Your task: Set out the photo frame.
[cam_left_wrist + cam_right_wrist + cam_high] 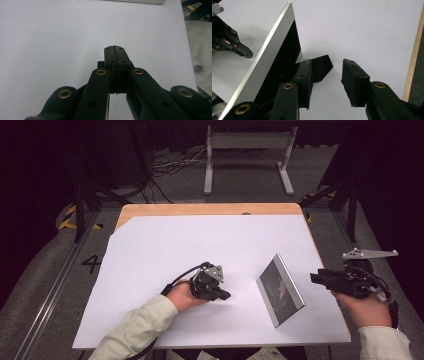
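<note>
White sheet (165,250) over wooden table (200,209), propped picture frame (280,290) between closed left hand-held gripper (226,295) and empty, parted right hand-held gripper (315,278)

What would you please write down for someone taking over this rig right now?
Left claw: shut, holding nothing, over the white sheet left of the frame.
Right claw: open, holding nothing, at the table's right edge, just right of the frame and apart from it.
Frame: silver-edged picture frame standing propped on its black back stand, leaning, on the right part of the sheet.
Done: the frame stands by itself.
Left: probably only to draw both claws away; check that the stand holds.
</note>
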A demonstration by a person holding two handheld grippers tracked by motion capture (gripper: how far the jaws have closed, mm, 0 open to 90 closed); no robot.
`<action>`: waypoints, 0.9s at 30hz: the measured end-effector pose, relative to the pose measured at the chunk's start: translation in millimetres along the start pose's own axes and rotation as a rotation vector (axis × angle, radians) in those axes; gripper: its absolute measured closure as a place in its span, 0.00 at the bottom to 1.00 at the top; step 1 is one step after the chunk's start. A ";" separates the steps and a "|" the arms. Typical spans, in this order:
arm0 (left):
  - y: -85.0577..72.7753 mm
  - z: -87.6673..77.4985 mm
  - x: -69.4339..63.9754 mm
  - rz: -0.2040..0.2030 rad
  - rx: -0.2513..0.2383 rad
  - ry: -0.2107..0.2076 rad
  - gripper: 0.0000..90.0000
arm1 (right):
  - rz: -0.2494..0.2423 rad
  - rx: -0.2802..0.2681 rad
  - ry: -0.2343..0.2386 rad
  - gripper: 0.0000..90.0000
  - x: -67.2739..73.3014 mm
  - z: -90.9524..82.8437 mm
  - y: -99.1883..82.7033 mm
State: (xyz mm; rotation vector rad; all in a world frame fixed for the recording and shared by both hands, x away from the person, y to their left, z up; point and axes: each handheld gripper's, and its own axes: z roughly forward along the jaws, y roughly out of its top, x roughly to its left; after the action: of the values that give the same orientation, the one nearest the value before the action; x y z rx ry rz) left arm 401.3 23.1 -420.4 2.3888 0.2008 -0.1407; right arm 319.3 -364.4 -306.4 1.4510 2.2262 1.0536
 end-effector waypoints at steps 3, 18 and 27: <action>-5.9 -7.3 7.9 -0.043 -0.022 0.022 1.00 | 0.008 0.021 -0.013 0.67 2.3 -2.0 5.0; -21.1 -17.2 18.8 -0.105 -0.026 0.053 1.00 | 0.034 0.103 -0.017 0.68 11.0 1.8 26.5; -25.4 -17.9 21.1 -0.117 -0.020 0.064 1.00 | 0.047 0.155 -0.021 0.68 12.2 6.2 36.3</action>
State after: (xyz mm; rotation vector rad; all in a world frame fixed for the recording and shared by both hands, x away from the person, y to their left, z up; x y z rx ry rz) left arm 418.2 55.9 -427.5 2.3636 0.3701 -0.1167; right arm 341.7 -342.8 -283.3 1.5768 2.3134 0.8924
